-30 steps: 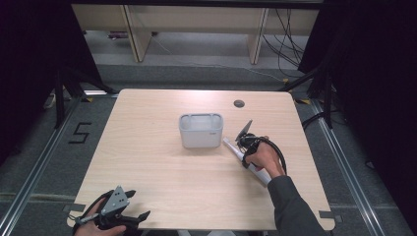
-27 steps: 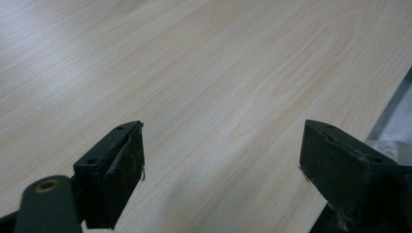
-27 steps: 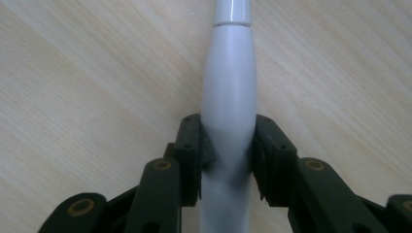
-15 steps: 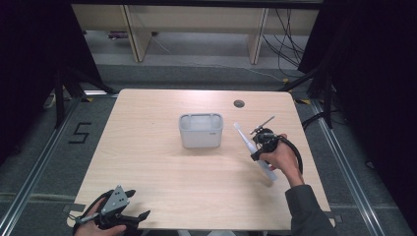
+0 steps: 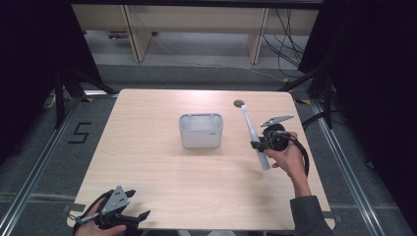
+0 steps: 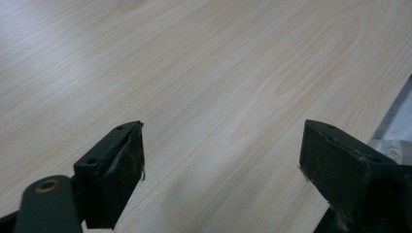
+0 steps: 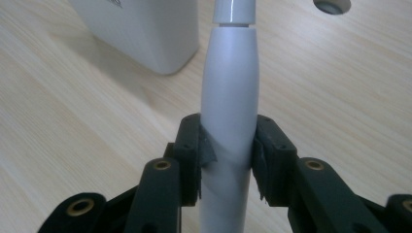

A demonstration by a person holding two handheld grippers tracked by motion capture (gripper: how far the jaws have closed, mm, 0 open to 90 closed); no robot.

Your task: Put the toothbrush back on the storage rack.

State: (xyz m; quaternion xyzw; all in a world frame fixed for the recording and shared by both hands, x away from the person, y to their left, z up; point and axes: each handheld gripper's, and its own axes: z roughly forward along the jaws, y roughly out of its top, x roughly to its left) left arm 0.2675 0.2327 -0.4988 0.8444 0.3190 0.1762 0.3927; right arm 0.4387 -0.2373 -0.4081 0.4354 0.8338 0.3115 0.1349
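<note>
Both grippers sit over the pale wooden table. At the right side of that table the right gripper is closed on a white electric toothbrush, its two black jaws pressing the thick handle from either side; in the right gripper view the handle stands between the pads, touching both, with the lower end running out past the jaws toward the camera. In the high view the toothbrush is lifted off the table and its long axis runs near to far, tilted a little to the left at the top: the slim neck and brush head point to the far side, toward the round cable hole in the table, and the thick butt end points toward the near edge, just beside the person's right hand.

To the left of the toothbrush stands a white rectangular bin, open at the top, near the table's middle. A small dark mark shows on its front wall, too small to read.

At the near left corner the left gripper rests low, its jaws spread wide and holding nothing; the left gripper view shows bare wood between them.

On the floor left of the table a "5" is marked in dark tape.
</note>
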